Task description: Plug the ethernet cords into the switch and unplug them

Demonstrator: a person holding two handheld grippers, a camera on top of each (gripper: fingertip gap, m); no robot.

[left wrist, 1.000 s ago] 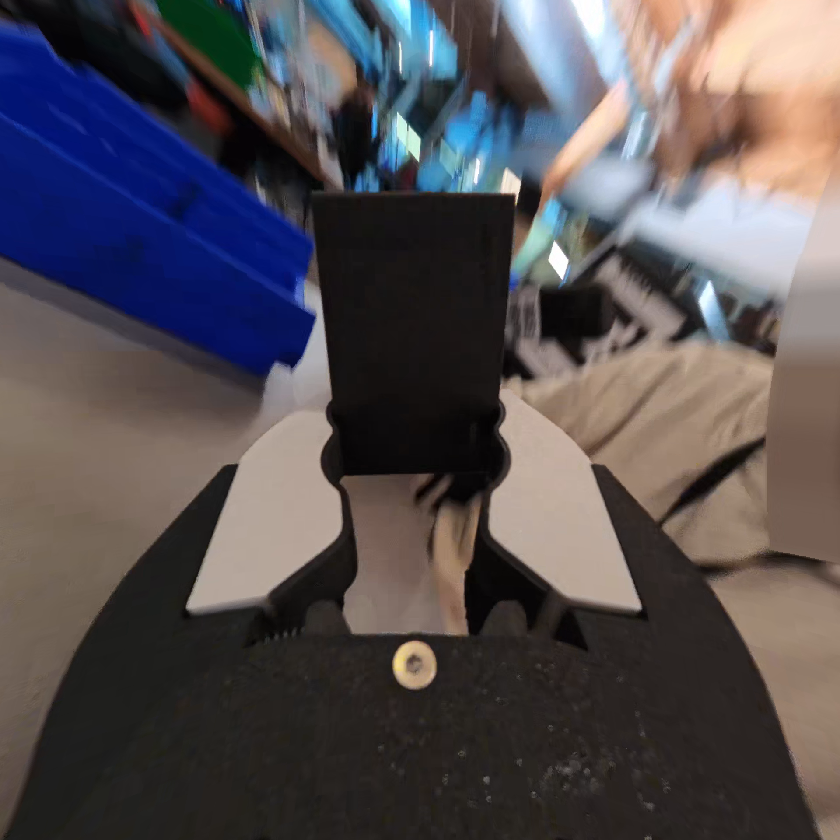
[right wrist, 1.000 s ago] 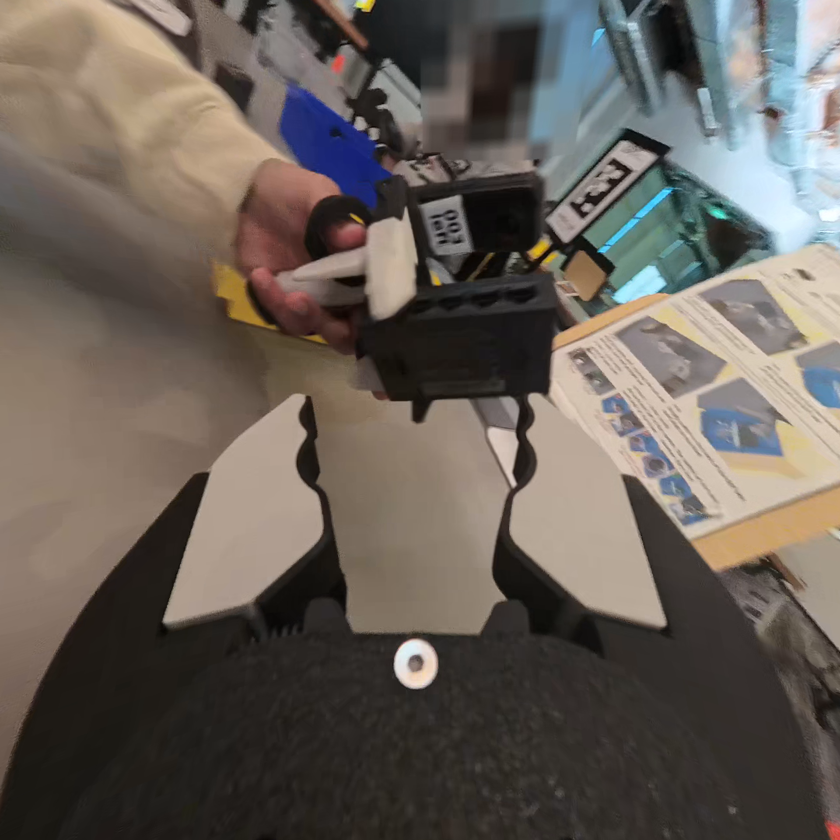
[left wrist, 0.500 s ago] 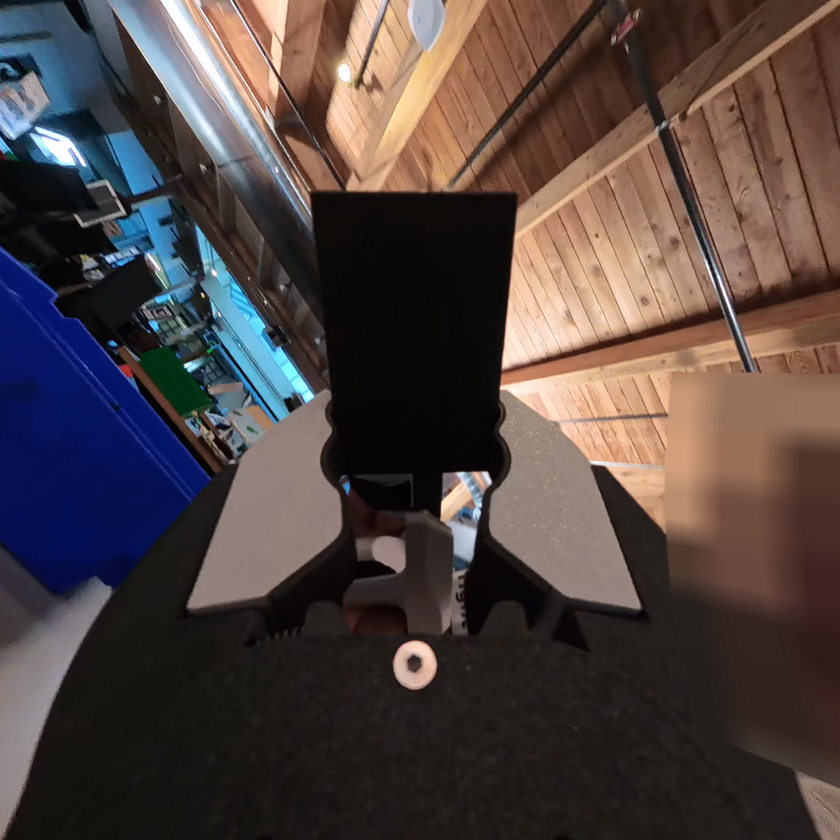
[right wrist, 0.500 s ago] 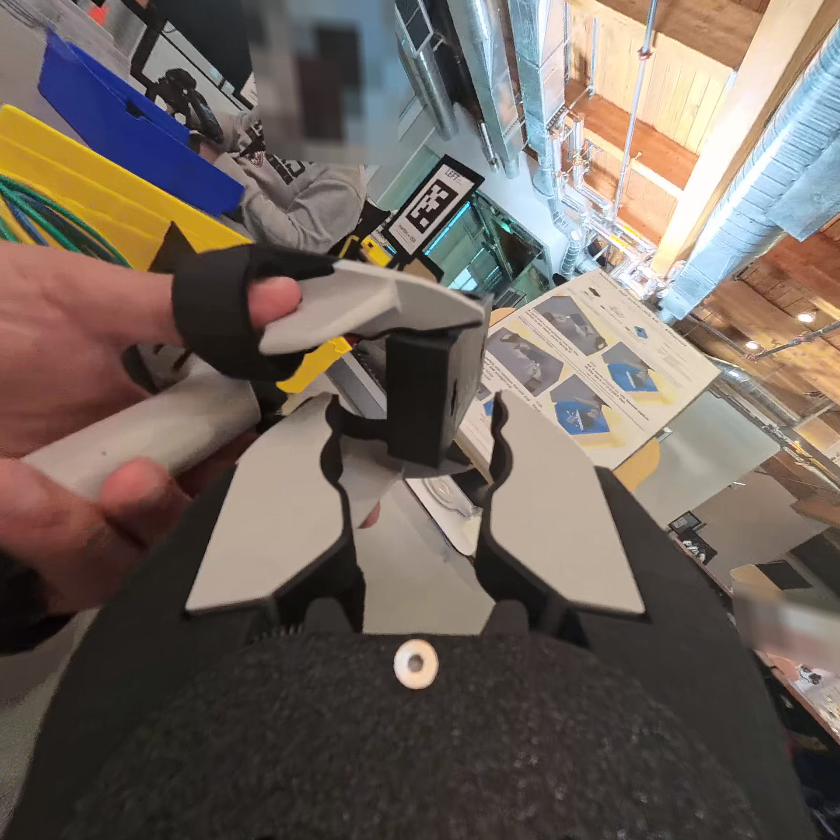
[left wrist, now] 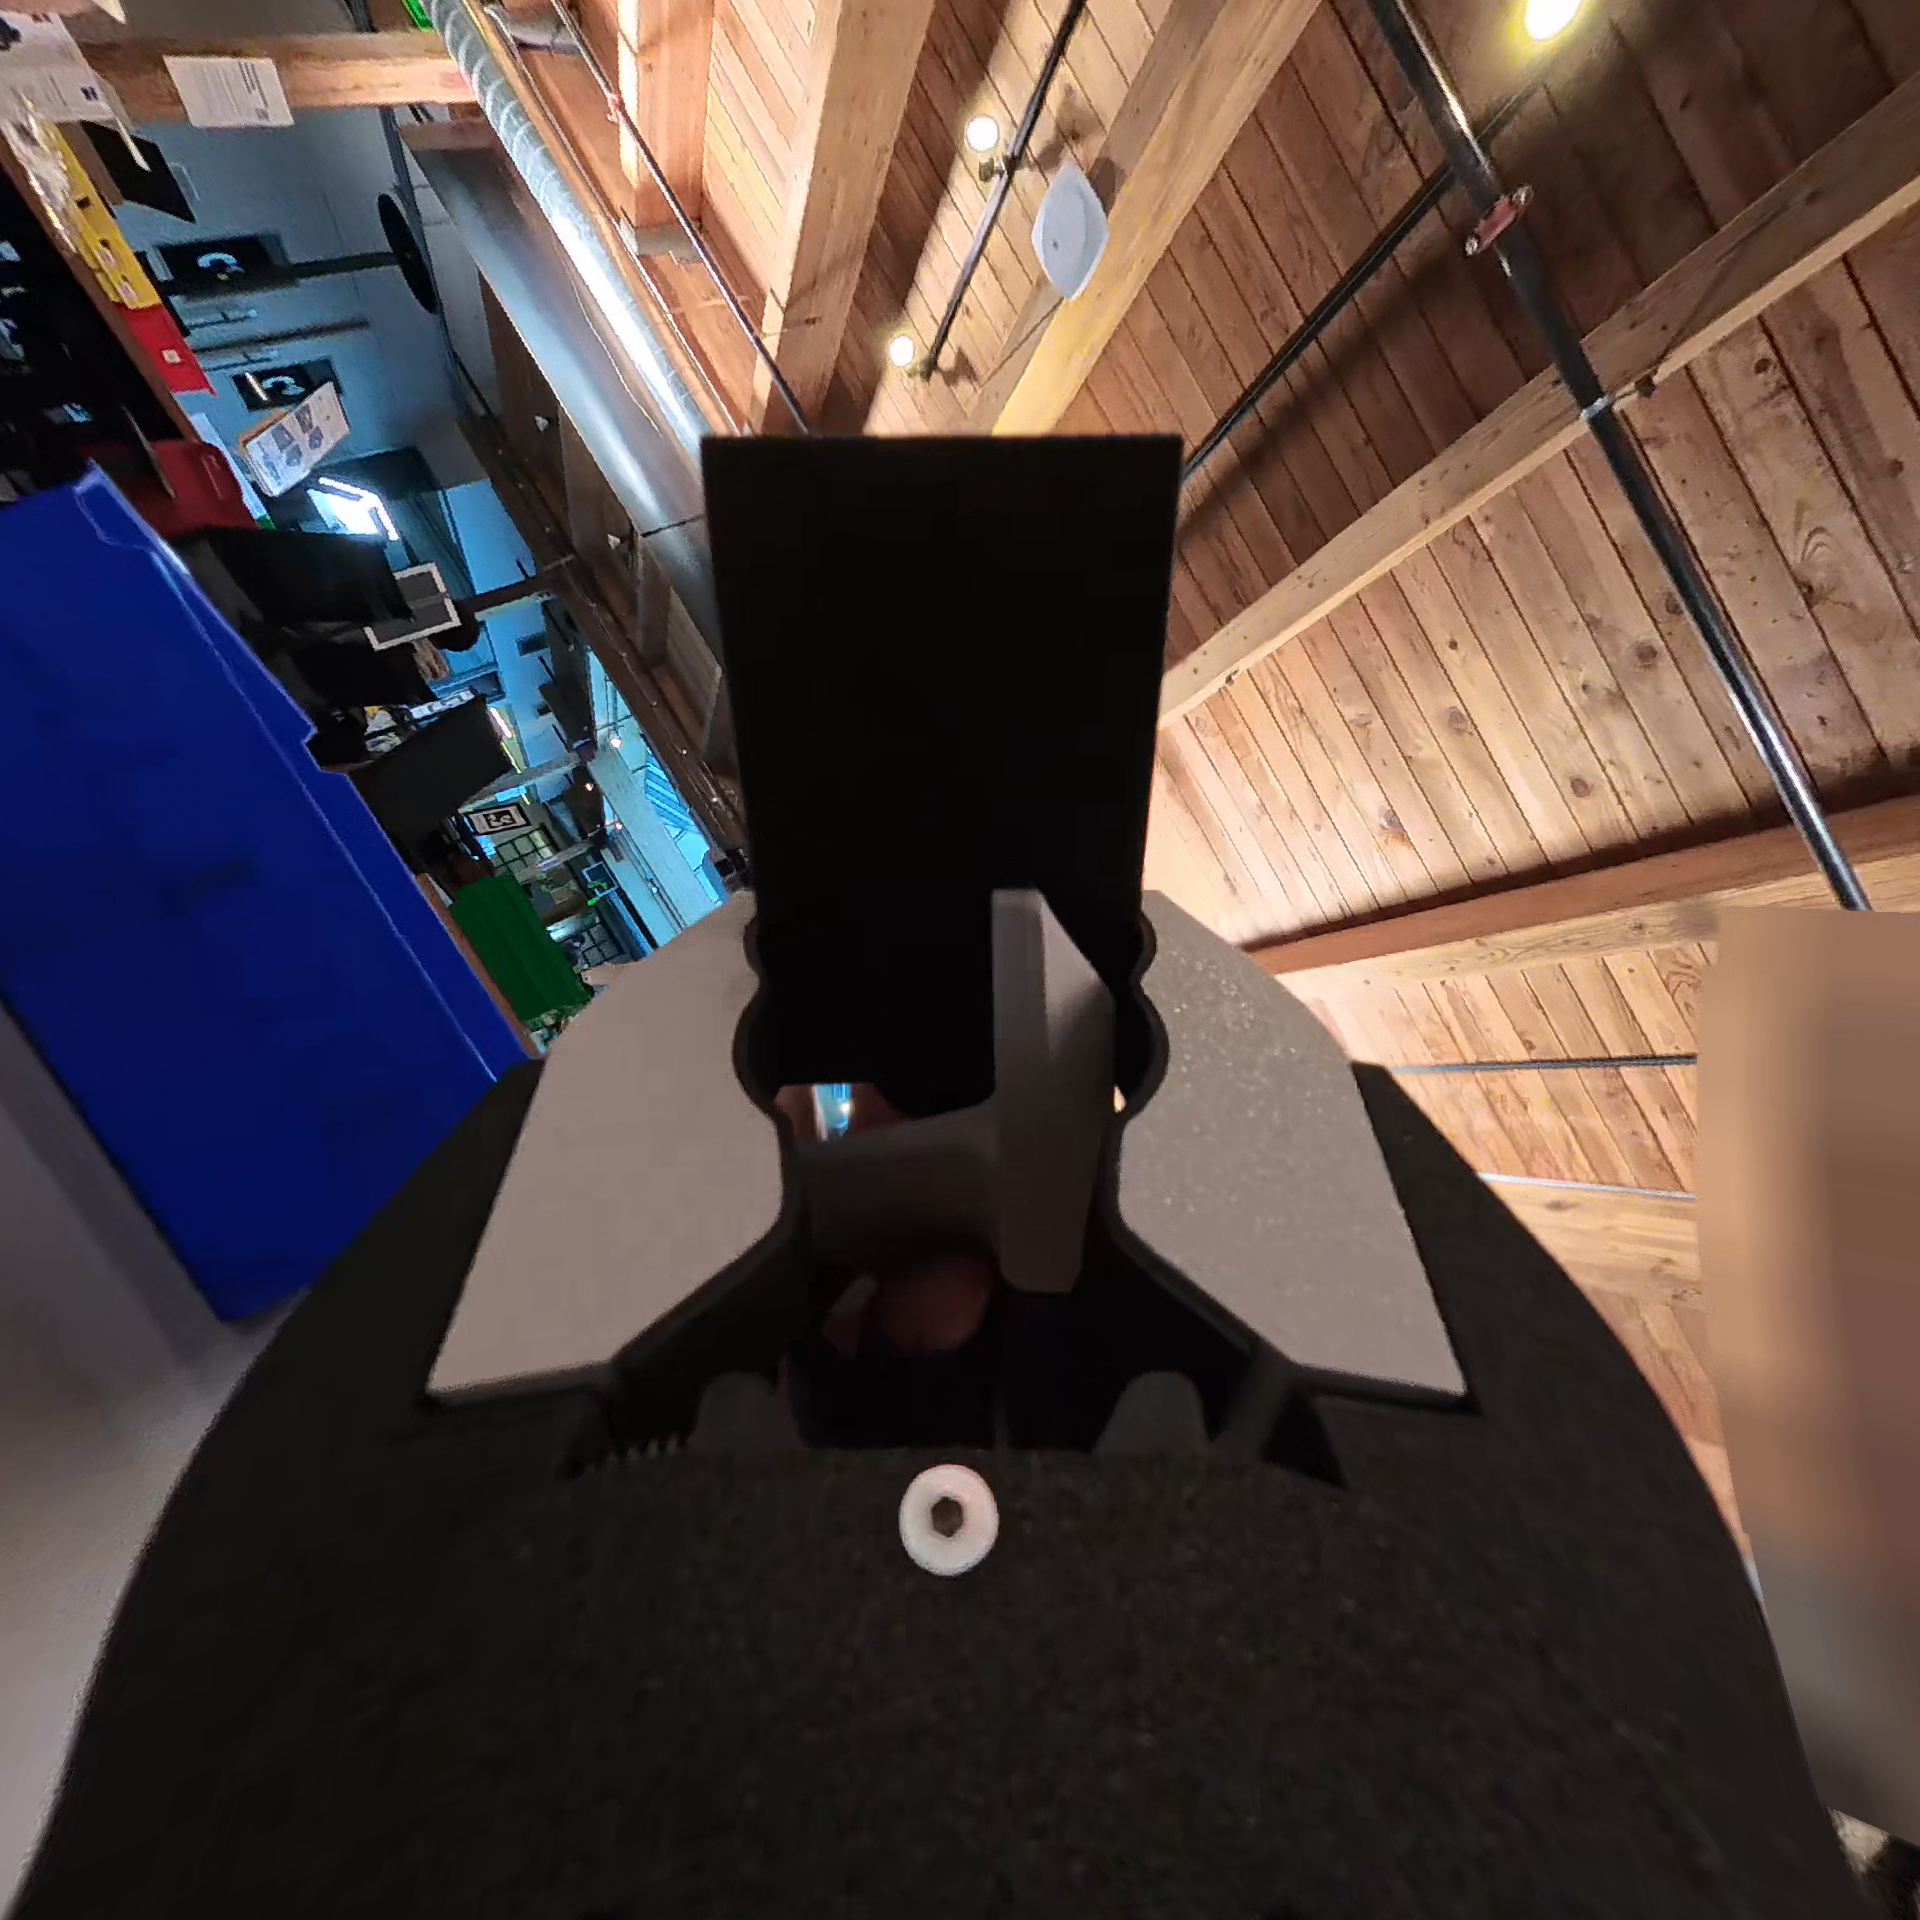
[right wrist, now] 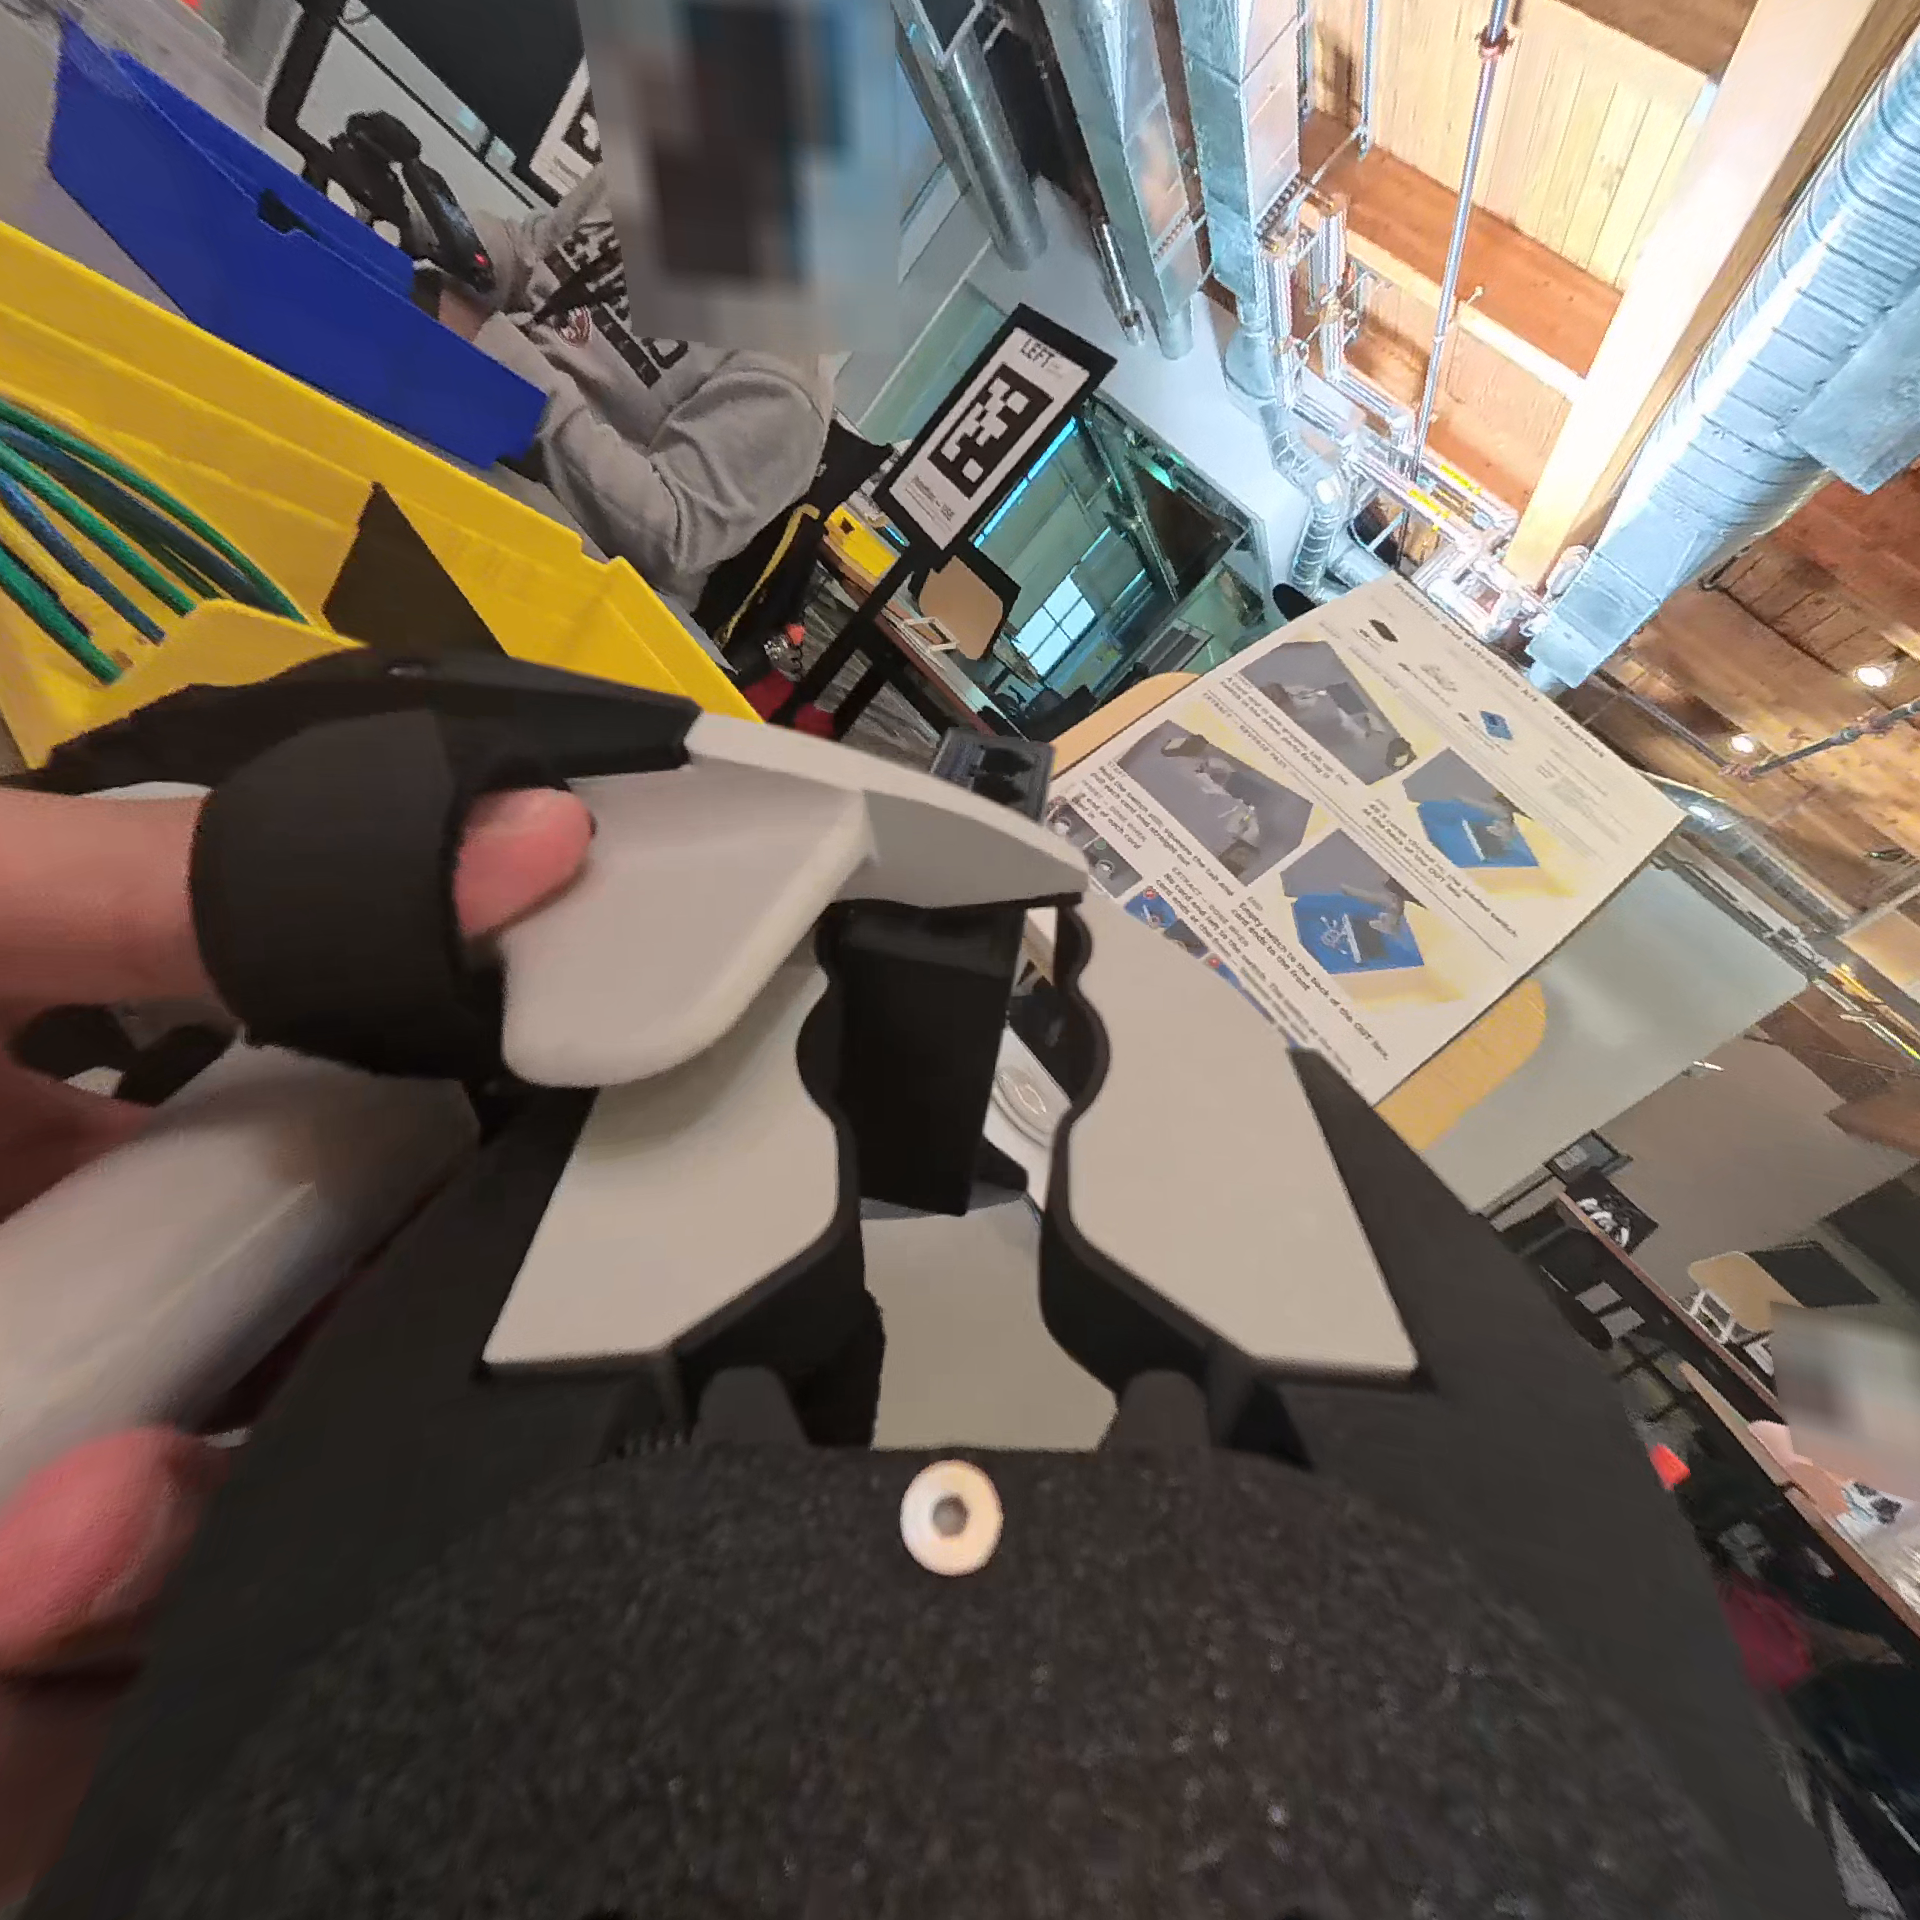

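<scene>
The left gripper [left wrist: 940,997] holds the black switch [left wrist: 940,727] up in the air, and the right gripper [right wrist: 951,1049] stands open around its end. No cord is plugged; green and blue cords [right wrist: 94,551] lie in the yellow bin [right wrist: 436,520], so I judge everything remains.

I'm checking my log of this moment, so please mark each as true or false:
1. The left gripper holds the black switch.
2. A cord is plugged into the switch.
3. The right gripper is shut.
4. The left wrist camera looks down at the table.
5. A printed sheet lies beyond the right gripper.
1. True: the left gripper grips the switch.
2. False: none shows on it. The green and blue cords lie in the yellow bin.
3. False: the right gripper is open, with the switch between its fingers.
4. False: it points up at the wooden ceiling.
5. True: the printed sheet is there.
</scene>
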